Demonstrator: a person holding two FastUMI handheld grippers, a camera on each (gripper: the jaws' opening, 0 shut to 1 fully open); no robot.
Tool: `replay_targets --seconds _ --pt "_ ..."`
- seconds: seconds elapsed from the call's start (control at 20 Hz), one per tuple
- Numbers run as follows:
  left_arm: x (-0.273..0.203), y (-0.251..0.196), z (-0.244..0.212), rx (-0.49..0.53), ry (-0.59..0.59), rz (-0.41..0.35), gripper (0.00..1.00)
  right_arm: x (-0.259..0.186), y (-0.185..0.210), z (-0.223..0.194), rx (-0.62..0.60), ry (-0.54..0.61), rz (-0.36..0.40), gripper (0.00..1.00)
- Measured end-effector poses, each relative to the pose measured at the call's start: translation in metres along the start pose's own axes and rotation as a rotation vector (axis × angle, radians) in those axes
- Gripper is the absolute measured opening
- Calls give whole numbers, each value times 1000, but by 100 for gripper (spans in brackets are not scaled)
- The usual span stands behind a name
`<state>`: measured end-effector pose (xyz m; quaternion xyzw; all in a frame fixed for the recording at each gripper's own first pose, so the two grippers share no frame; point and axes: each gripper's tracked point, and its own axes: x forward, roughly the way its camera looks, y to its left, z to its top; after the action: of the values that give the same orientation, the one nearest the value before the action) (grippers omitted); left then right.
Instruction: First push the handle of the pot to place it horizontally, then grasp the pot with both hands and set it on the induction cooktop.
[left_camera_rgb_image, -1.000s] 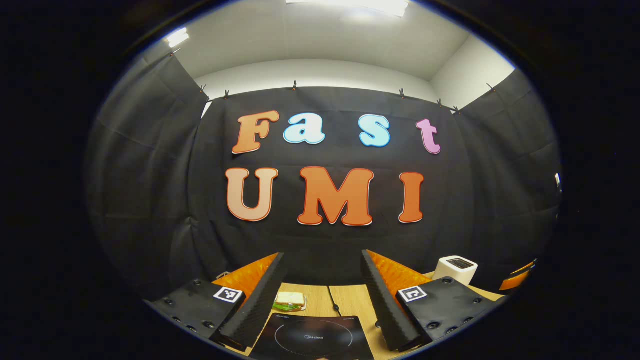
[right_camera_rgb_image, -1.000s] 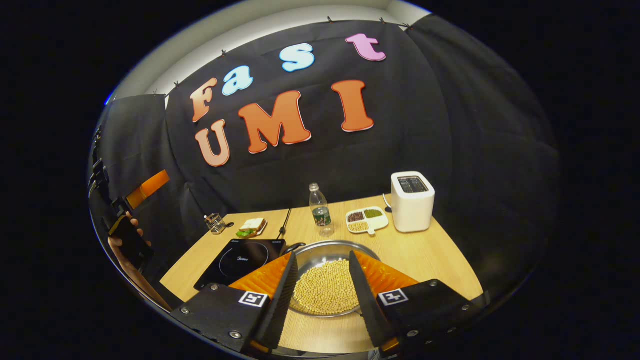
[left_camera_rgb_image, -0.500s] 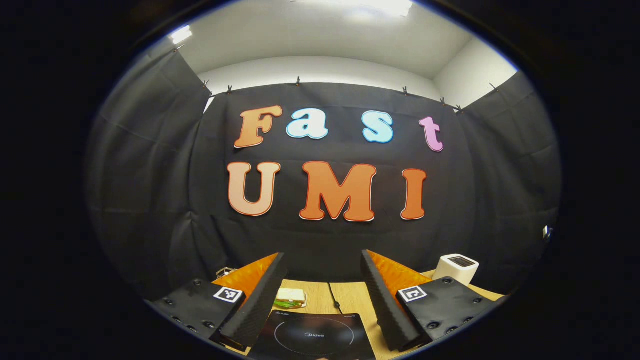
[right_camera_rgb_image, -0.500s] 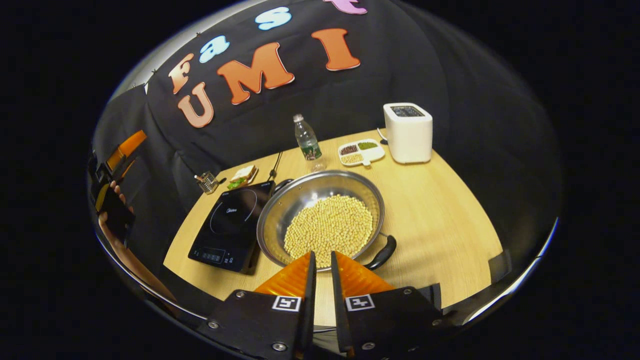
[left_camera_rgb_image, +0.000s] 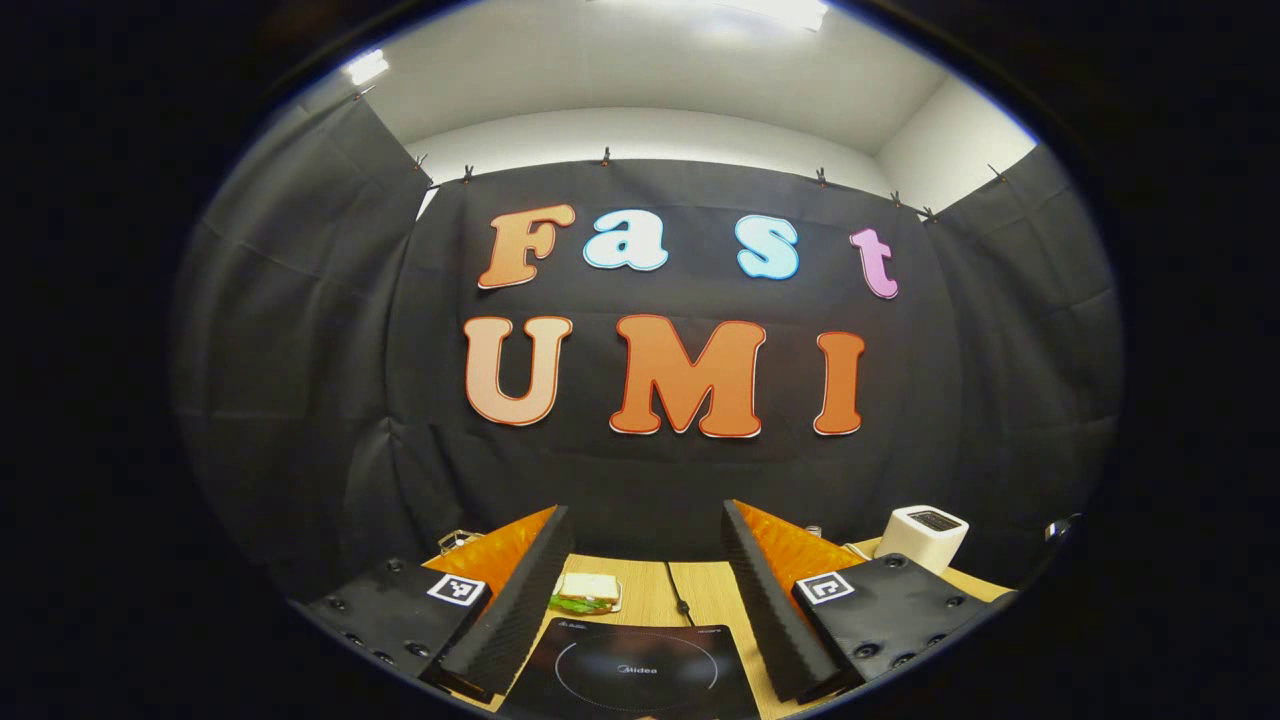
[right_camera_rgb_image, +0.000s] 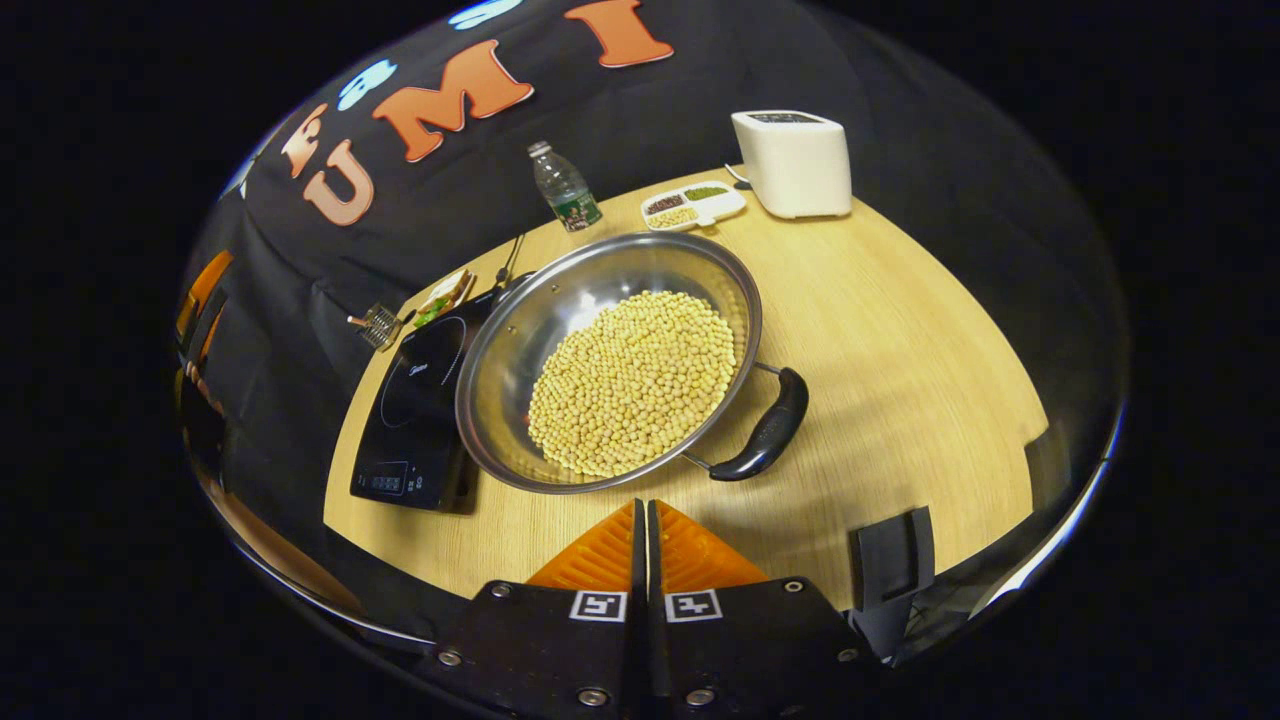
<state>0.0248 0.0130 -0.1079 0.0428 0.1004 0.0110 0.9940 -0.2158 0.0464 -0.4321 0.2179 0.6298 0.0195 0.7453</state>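
In the right gripper view a steel pot (right_camera_rgb_image: 520, 330) full of yellow beans (right_camera_rgb_image: 632, 380) rests on the wooden table (right_camera_rgb_image: 900, 330). One black handle (right_camera_rgb_image: 765, 432) points toward the near right, the other toward the far left by the black induction cooktop (right_camera_rgb_image: 415, 400). My right gripper (right_camera_rgb_image: 642, 505) is shut with nothing in it, just in front of the pot's near rim. In the left gripper view my left gripper (left_camera_rgb_image: 645, 515) is open and held high, with the cooktop (left_camera_rgb_image: 635, 675) low between its fingers.
A white toaster (right_camera_rgb_image: 795, 160), a divided dish of grains (right_camera_rgb_image: 695, 203), a water bottle (right_camera_rgb_image: 565, 190), a sandwich (right_camera_rgb_image: 445, 295) and a small wire holder (right_camera_rgb_image: 380, 325) line the table's far side. The other gripper, held by a hand, is at the far left.
My right gripper has gone from open to shut, and has pulled back and risen so the whole pot is in view. The left gripper's view has shifted slightly leftward.
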Motion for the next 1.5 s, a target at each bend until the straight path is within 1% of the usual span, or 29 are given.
replay_targets --seconds 0.05,0.25,0.45,0.6,0.85,1.1,1.15,1.5 --pt "1 1 -1 1 2 -1 98 3 -1 0 18 11 1 0" --pt "5 0 -5 17 18 -10 97 23 -12 -2 47 64 -36 0" --pt "10 2 -1 38 13 2 97 27 -18 9 59 73 -46 0" --pt "12 -3 -2 49 16 -9 98 28 -28 15 81 95 -58 0" --pt "19 -7 -3 55 23 -12 98 28 -45 37 116 68 -76 0" --pt "20 -5 -6 81 34 -7 97 36 -60 59 117 57 -113 0" --pt "22 -5 -6 87 35 -5 98 36 -64 63 116 56 -119 0" --pt "20 -1 -7 122 51 4 98 42 -79 87 128 40 -151 0"
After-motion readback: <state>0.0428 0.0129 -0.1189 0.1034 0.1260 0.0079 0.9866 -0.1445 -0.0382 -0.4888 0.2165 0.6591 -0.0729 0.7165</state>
